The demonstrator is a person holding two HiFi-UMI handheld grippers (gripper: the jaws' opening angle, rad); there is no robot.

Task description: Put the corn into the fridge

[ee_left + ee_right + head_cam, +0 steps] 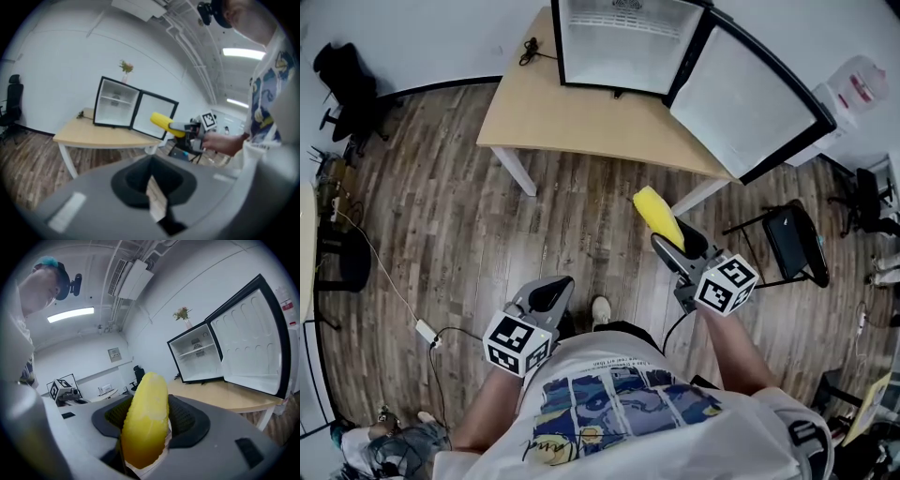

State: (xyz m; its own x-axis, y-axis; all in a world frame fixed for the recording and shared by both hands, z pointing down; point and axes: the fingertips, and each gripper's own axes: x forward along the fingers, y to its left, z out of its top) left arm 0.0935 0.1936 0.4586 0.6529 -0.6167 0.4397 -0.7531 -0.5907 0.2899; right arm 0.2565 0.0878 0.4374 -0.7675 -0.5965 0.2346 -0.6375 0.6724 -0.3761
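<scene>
The yellow corn cob (659, 217) sits in my right gripper (679, 251), whose grey jaws are closed on the cob's lower half, one pad pressed to each side. In the right gripper view the corn stands up between the ribbed black pads (186, 418) and its blunt tip rises clear above them. I am holding it in the air over the brown wood-plank floor (469, 225), near the front edge of the light wooden table with white legs (572, 122) and well short of the fridge.

The small black-framed fridge with a white interior (619, 47) stands on that table. Its door (750, 98) is swung wide open to the right, showing the white inner lining. From the right gripper view I can see a shelf inside the fridge.

My left gripper (546, 298) hangs low and close to my body, on the left. Its jaws are drawn almost together, with only a thin sliver of floor showing between them in the left gripper view, and they hold nothing.
</scene>
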